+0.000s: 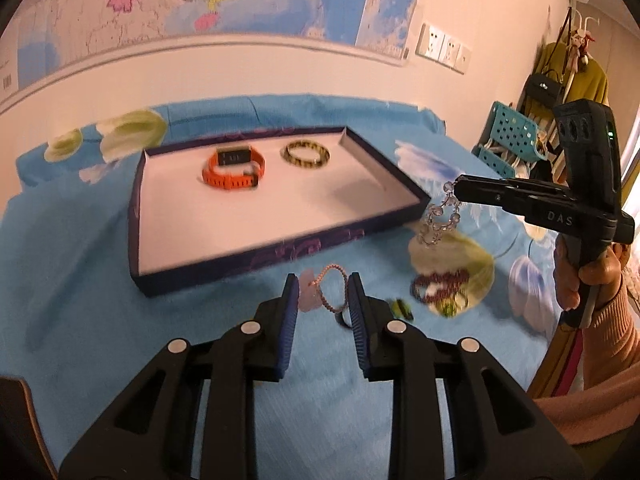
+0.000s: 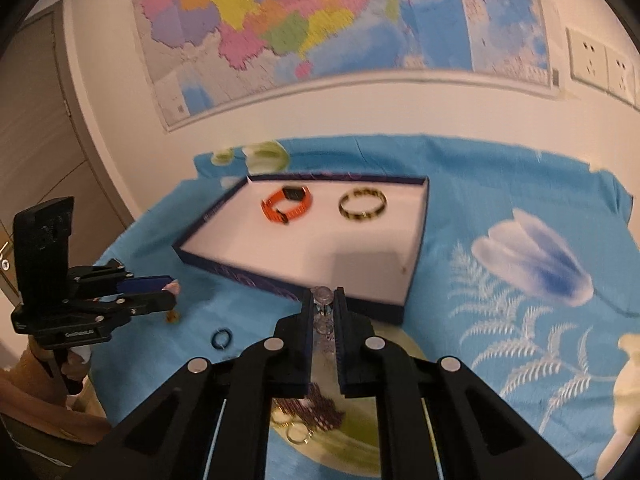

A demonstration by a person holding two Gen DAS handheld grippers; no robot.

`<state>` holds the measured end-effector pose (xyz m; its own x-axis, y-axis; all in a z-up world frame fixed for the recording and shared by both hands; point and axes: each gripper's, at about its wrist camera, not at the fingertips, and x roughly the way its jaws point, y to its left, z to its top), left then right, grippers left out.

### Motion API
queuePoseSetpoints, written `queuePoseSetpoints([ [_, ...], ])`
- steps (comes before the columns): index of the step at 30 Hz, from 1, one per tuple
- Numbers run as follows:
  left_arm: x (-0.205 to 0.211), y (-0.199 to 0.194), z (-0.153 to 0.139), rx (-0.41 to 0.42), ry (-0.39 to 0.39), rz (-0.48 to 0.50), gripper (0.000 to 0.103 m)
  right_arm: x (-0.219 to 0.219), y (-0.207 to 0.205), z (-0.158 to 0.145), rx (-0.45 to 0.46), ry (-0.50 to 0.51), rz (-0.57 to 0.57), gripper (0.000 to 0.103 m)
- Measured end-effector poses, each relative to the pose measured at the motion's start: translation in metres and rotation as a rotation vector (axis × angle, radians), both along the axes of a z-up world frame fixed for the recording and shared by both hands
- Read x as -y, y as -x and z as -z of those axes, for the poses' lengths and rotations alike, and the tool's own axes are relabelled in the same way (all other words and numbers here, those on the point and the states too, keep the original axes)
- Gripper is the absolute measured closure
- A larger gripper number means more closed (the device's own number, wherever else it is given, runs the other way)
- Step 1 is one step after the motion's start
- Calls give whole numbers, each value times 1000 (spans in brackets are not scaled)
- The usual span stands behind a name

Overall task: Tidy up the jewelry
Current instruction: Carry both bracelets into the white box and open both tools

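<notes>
Two pieces lie in the tray (image 1: 256,236) at centre frame: one orange watch (image 1: 234,170) and one mottled bangle (image 1: 306,155). Left tongs (image 1: 323,294) grip a pink bead bracelet (image 1: 332,280), lower centre. Right tongs (image 2: 324,300) are clamped on a crystal bracelet (image 2: 322,295), dangling at right in the left view. One dark red bead bracelet (image 1: 440,282) rests on the blue-clothed worktop (image 1: 80,280). "DAS" reads on the right tool.

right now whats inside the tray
Inside the tray: an orange watch and a dark yellow-patterned bangle, lying apart toward the far side. The rest of the white floor shows bare; the near wall hides a thin strip.
</notes>
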<state>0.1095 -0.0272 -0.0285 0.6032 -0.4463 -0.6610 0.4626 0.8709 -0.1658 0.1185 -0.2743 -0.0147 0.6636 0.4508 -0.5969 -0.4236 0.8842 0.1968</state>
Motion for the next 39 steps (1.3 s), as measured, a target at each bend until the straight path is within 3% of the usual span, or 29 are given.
queuePoseSetpoints([
  [7, -1, -24, -15, 40, -10, -20, 78, -12, -20, -25, 57, 0, -18, 95],
  [17, 3, -73, -16, 44, -45, -49, 77, -32, -73, -24, 28, -32, -32, 95],
  [33, 12, -140, 25, -88, -98, -76, 77, -56, -138, 9, -115, -126, -39, 95],
  [39, 14, -157, 40, -148, -104, -87, 77, -47, -148, 29, -171, -99, 13, 95],
])
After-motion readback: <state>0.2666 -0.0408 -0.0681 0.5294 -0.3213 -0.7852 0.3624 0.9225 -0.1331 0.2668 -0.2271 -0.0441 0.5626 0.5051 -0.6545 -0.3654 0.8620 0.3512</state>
